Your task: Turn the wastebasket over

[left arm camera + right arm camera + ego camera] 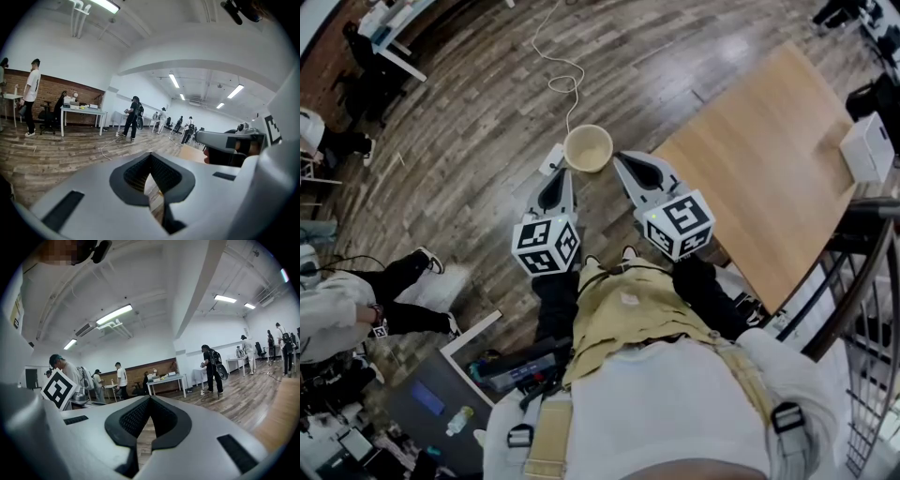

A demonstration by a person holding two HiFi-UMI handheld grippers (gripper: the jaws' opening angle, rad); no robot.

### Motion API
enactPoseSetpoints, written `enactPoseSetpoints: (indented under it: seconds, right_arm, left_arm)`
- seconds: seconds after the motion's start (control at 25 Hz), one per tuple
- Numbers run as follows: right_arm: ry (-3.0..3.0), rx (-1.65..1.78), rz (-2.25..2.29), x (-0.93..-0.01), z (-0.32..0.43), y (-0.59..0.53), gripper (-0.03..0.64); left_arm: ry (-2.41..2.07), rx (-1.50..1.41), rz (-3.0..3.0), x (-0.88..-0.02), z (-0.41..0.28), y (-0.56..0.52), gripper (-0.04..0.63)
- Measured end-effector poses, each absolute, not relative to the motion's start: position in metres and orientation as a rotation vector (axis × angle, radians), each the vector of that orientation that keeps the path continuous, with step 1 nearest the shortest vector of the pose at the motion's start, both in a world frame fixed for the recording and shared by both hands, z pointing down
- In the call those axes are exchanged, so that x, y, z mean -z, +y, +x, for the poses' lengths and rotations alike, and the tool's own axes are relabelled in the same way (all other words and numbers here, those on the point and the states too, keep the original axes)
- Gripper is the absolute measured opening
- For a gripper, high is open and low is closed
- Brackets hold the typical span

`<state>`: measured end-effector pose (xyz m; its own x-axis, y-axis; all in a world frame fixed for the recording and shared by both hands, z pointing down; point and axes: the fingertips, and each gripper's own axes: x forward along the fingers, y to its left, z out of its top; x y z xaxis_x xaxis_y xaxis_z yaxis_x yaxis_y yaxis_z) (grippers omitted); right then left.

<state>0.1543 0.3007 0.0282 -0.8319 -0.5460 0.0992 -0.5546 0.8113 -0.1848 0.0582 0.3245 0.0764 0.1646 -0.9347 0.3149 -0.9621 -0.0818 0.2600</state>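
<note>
Head view: wastebasket [588, 148] stands upright on wood floor [469, 141], mouth up, cream-coloured, inside looks empty. Not turned over yet. It sits just ahead of the two grippers, between their tips.

L gripper [559, 159]: tip just beside basket's left rim; contact cannot be told from this angle. Jaws clenched, tips meeting, nothing between them (confirmed in left gripper view [150, 157]). Tilted somewhat downward. Marker cube [546, 246] at its rear, near the person's knees.

R gripper [622, 159]: tip just beside basket's right rim, contact likewise unclear. Jaws together in right gripper view [150, 399], nothing grasped. Held nearly level. Its marker cube [678, 223] w/ a small green light on one corner.

Surroundings: light wood table [769, 159] to the right of basket, white box [867, 145] near its far edge. White cable [558, 56] runs across floor beyond basket, a loop ending close to it. Person seated at left edge [356, 309], dark trousers, white top. Gripper views show several ppl standing in the room bkgd, white-legged desk [82, 112] by a brick wall, ceiling strip lights on.
</note>
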Motion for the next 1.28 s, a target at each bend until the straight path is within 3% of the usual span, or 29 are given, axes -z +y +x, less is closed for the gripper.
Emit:
enactPoseSetpoints:
  seconds: [0.48,1.0,1.28]
  right_arm:
    - [-2.894,-0.467,0.865,-0.069,0.169,0.278,0.021]
    - [-2.768,-0.52,0.953,-0.103,0.114,0.162,0.021]
    - [-2.711,-0.54,0.924,-0.108,0.037,0.09,0.021]
  left_arm:
    - [-1.773,-0.16,1.989,-0.107,0.071,0.309,0.0]
    - [-1.632,-0.17,2.033,-0.137,0.018,0.175,0.0]
    - [-1.548,-0.191,1.969,-0.164,-0.041,0.112,0.0]
